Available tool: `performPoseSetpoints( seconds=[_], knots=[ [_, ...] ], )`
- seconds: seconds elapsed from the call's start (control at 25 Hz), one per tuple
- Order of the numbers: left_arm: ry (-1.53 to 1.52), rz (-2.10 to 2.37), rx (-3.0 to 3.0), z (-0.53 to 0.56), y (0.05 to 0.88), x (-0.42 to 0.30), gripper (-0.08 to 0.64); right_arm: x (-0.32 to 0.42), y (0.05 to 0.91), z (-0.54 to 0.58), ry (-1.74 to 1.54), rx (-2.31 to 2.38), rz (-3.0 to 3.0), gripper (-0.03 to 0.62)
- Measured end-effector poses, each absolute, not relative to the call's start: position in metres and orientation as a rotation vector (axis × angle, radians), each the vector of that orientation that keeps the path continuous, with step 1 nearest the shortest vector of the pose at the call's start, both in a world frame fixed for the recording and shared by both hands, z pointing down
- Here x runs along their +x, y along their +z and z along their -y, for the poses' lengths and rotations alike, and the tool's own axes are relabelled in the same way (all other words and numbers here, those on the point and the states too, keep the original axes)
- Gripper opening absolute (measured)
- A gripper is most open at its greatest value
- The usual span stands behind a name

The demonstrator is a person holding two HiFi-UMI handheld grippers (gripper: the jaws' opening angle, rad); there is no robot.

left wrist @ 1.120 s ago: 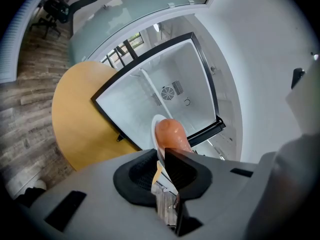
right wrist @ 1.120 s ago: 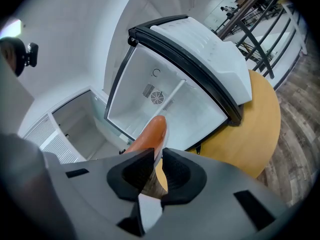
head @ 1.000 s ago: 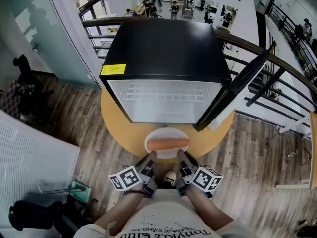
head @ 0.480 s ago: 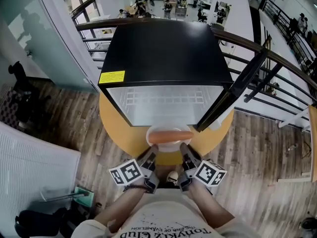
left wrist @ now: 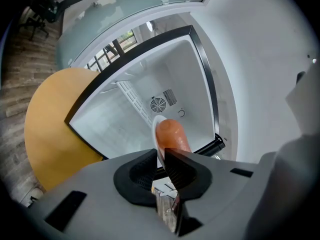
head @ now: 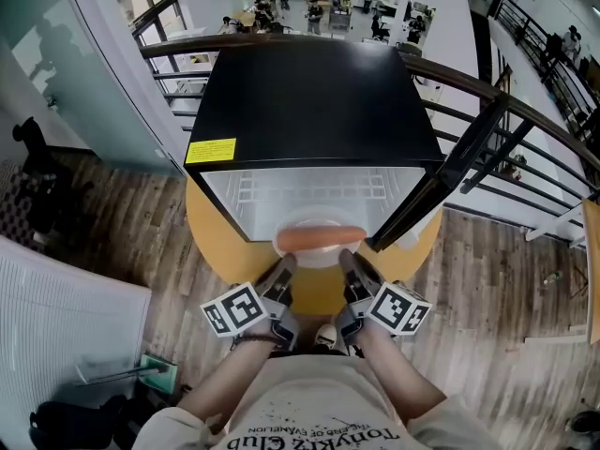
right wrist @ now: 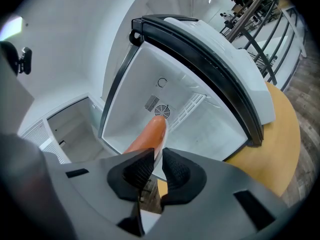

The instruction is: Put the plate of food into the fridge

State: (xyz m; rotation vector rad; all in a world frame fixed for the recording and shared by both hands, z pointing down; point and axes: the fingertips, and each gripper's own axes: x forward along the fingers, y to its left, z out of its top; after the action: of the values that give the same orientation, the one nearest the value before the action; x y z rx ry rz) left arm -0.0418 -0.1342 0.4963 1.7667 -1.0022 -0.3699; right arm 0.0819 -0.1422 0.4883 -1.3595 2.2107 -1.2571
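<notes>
Plate (head: 317, 259) position is requested for the entry. (Obs. A)

It is held at the mouth of the open fridge (head: 314, 92), above the far edge of the round yellow table (head: 220, 247), with a sausage (head: 321, 237) lying on it. The near rim is pinched by the left gripper (head: 286, 263) and the right gripper (head: 345, 257), and both pairs of jaws are clamped on it. (Obs. B)

How is the insertion best done? (Obs. A)

Both grips should be advanced together and kept level, so that the sausage is not rolled off. The door (head: 441, 181), open at the right, and the wire shelf (head: 309, 187) should be cleared. Wood flooring (head: 112, 214) and a railing (head: 525, 111) are noted around the table. (Obs. B)
</notes>
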Motion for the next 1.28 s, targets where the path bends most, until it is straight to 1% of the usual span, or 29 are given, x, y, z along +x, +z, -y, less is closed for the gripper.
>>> performPoseSetpoints(
  seconds=[0.56,1.28],
  knots=[
    [-0.389,1.007,1.775,0.185,0.484,-0.049,0.061,0.075,0.473,0.192,-1.224,-1.367,-2.198,0.066],
    [-0.378,1.033,1.762,0.251,0.486,-0.052,0.061,0.072,0.478,0.255,-1.232,-1.409,-2.162,0.067]
  ],
)
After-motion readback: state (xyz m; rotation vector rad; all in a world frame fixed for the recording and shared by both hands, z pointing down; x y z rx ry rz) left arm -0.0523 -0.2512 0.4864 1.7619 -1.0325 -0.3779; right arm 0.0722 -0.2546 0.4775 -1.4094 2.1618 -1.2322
